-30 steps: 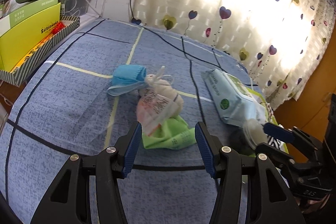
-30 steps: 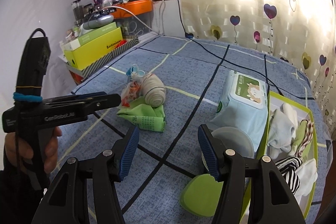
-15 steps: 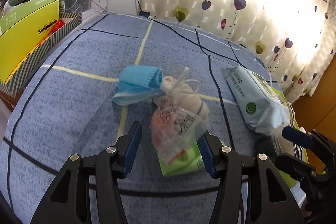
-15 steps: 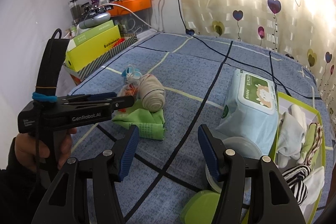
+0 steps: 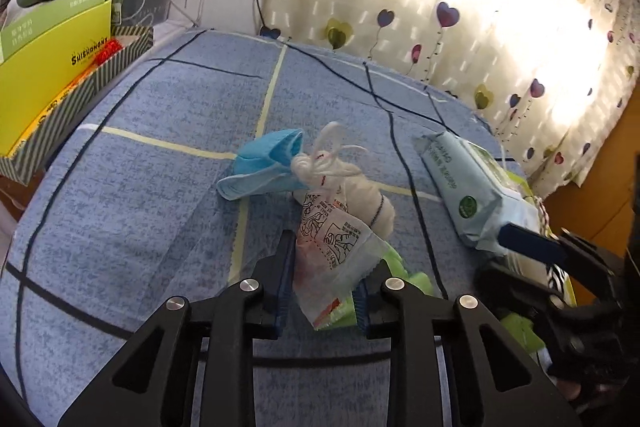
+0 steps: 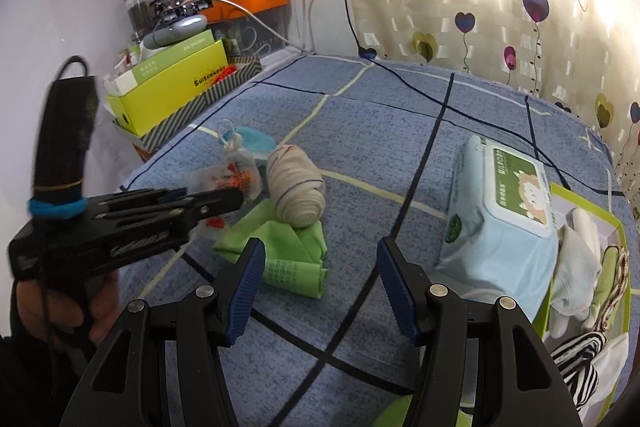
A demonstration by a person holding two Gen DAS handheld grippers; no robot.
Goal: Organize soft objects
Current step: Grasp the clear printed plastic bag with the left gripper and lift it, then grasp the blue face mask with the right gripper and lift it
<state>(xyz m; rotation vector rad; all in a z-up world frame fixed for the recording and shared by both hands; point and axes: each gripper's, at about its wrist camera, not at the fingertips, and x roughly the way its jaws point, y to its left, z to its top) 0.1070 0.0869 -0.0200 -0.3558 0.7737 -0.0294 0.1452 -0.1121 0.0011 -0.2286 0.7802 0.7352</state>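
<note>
Printed packet (image 5: 334, 255), text illegible, perhaps gripped

The bed (image 6: 360, 131) carries a cluster at centre frame in the right wrist view: a rolled sock (image 6: 295, 187) lies on a folded cloth (image 6: 288, 247), with a plastic packet (image 6: 228, 179) to its left and a face mask (image 6: 252, 141) behind. A wipes pack (image 6: 500, 211) lies to the right, touching a tray (image 6: 582, 201) at the right edge. Boxes (image 6: 172, 95) sit at upper left, beside the bed.
</note>
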